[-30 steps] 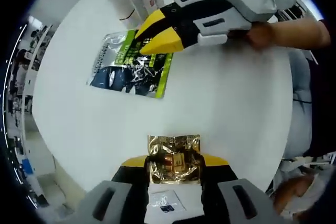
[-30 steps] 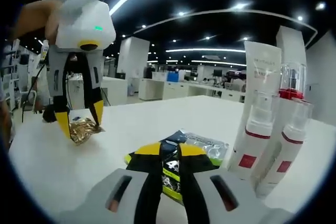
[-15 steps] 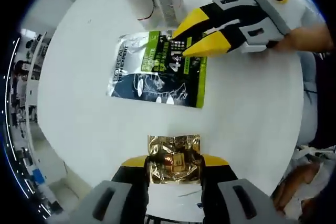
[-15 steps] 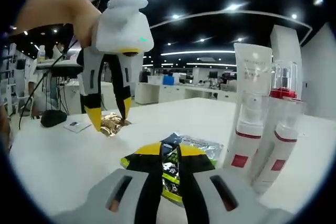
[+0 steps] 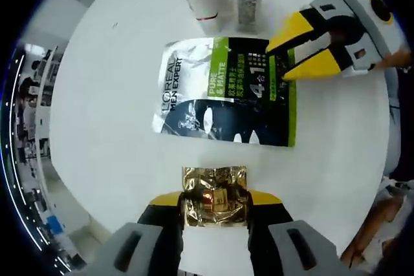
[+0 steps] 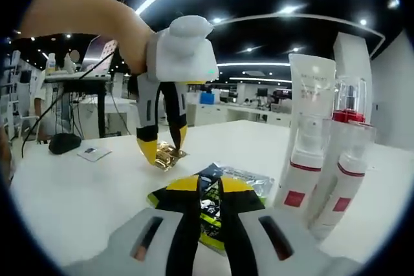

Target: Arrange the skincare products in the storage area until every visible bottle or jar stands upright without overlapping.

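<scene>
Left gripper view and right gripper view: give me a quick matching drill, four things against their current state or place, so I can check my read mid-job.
Things:
1. gold foil packet
2. green and black sachet
3. white tube
4. pump bottles with red bands

States:
A. lying flat on the white table
B. held between the left gripper's jaws
C. standing upright, tallest of the group
D. standing upright with clear caps, in front of the tube

Pairs: 1-B, 2-A, 3-C, 4-D
</scene>
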